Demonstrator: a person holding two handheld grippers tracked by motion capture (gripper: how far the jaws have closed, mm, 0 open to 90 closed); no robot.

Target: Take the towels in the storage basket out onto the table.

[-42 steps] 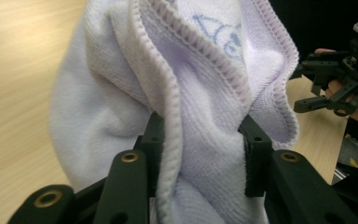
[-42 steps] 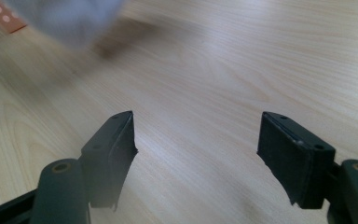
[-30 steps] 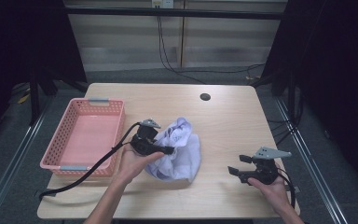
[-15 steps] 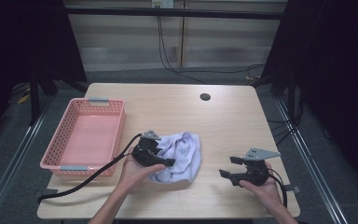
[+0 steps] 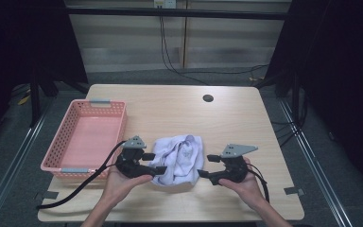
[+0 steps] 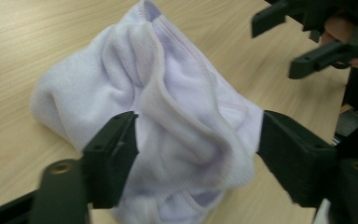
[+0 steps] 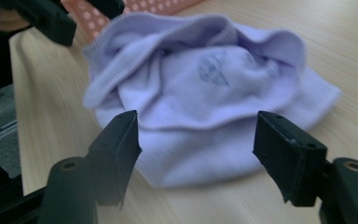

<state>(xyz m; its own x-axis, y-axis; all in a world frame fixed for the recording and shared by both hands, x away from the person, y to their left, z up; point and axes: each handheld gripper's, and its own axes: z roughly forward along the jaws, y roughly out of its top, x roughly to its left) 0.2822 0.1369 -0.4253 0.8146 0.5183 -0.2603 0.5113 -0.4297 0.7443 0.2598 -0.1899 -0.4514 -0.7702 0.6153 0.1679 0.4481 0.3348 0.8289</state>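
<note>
Though unreadable, cloth's [image 7: 205, 93] blue mark [image 7: 213, 70]

Faint bluish printed mark on the pale lilac cloth [image 7: 205, 88], near its middle: too blurred to read as letters or numbers. Same mark visible as a small smudge from above [image 5: 185, 150]. No other legible text.

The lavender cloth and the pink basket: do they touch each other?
Apart. In the high view, a strip of bare table lies between the cloth and the right wall of the basket.
</note>
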